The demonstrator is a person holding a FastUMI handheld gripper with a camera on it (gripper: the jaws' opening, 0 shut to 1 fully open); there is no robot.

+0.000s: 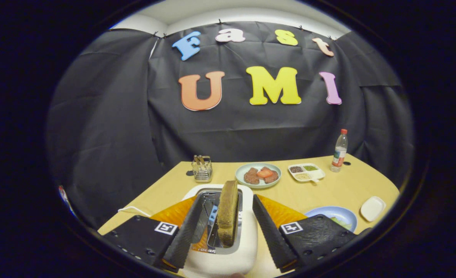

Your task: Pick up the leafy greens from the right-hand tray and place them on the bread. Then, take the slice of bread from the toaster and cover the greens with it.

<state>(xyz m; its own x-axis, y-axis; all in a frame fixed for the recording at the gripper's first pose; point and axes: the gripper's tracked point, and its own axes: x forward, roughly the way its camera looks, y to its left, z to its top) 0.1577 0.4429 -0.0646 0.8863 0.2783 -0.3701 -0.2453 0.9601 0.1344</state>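
The tool (228,216) hangs right over the toaster (222,247), its two fingers spread wide, one on each side of the slot. The slice of bread (228,212) stands upright in that slot, dead centre between the fingers, touched by neither; there's a clear gap on both sides. Its lower end sinks into the slot, so only the upper part shows.

Off to the right, just past the right finger, a blue plate (338,214) peeks out with something pale green on it, mostly hidden behind the tool's body, too little to tell what. Orange sheets (175,214) lie beneath the toaster, covered in large part by the fingers.

Beyond the toaster, the worktop (166,193) opens up: a wire holder (202,170) at the back left, a round plate of meat and tomato (258,175) in the middle, a divided dish (306,172) beside it, a bottle (339,151) near the far right edge, and a small white dish (372,208) close to the right edge. Bare room lies between toaster and round plate.
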